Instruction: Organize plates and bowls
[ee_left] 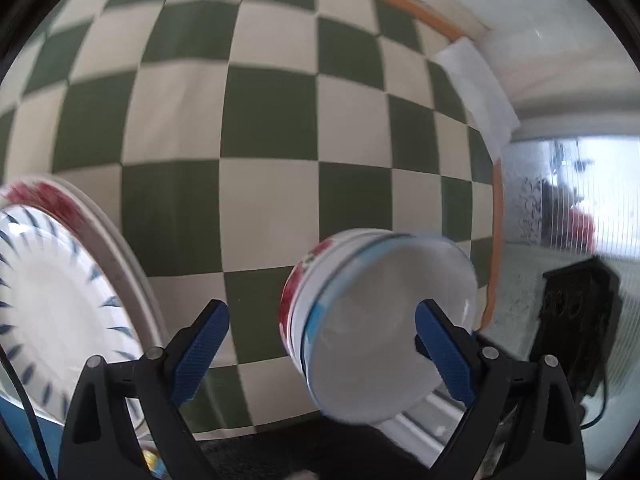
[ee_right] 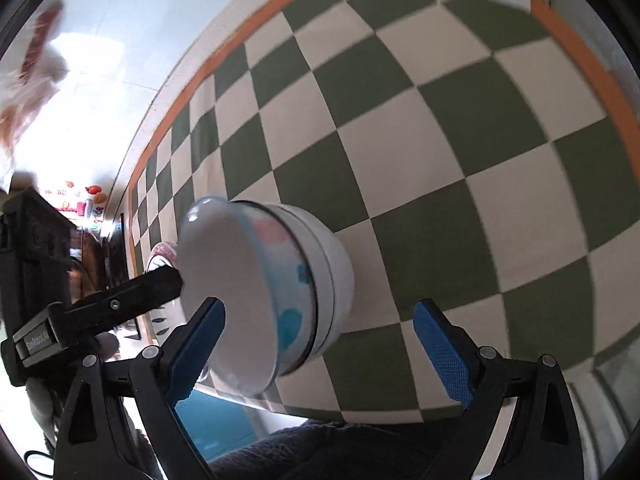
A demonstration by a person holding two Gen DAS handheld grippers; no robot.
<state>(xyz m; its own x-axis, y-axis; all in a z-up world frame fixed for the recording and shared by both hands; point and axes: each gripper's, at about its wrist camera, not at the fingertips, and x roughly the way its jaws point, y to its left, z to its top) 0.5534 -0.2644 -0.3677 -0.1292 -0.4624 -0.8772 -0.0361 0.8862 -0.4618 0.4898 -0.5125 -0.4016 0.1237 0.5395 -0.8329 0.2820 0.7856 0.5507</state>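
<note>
A green-and-cream checkered cloth (ee_left: 280, 128) is covering the table. Only the left view is showing stacked plates (ee_left: 48, 300) at near left. Nested bowls (ee_right: 272, 288) are sitting near centre, mouths appearing tipped toward both cameras. The left gripper (ee_left: 322, 320) and right gripper (ee_right: 320, 320) are both spread wide, pinching nothing.

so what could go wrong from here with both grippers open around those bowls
1. The stacked bowls sit between both open grippers: the left gripper and right gripper could collide, or squeeze at once.
2. Only one finger is near the rim; an off-centre grip might tip the stack.
3. The plates lie close on the left; a wide swing could knock them.
</note>
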